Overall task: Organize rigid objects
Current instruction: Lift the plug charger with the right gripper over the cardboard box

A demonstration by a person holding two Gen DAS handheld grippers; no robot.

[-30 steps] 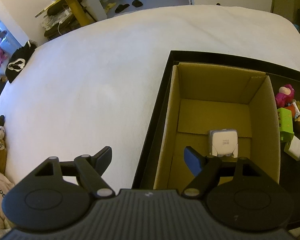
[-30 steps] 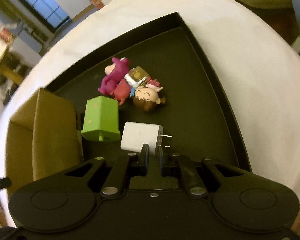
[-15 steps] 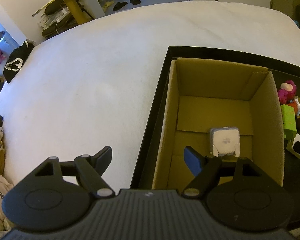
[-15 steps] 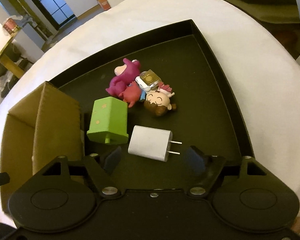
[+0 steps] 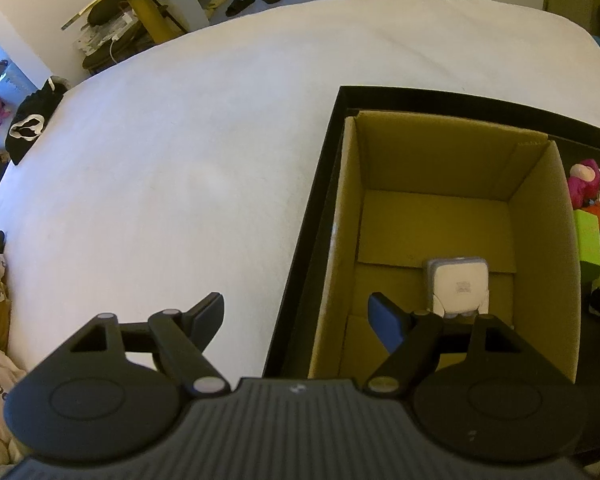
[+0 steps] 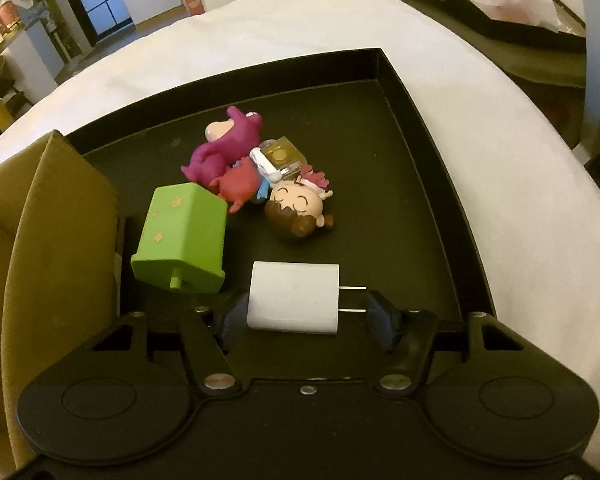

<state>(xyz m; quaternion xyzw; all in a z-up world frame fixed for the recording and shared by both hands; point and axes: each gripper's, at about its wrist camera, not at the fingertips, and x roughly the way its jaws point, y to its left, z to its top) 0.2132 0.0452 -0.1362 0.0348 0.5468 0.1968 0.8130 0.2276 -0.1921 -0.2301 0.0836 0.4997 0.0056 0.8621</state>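
Near the tray's (image 6: pixel 428 92) front edge, the right gripper (image 6: pixel 306 312) is closing around the white charger (image 6: pixel 292 302), prongs rightward, pads not yet pressing, so it should squeeze squarely end-to-end

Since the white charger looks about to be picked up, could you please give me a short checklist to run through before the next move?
1. White charger lies between the fingers of the right hand-held gripper: ok.
2. Grip secure: not ok; the jaws are closing, and a gap shows at the prong side.
3. Prongs point at the right-side finger, so it would press on metal tips: not ok.
4. Green block lies apart from the charger: ok.
5. Cardboard box has bare floor beside the white adapter: ok.
6. Left hand-held gripper open and holding nothing: ok.
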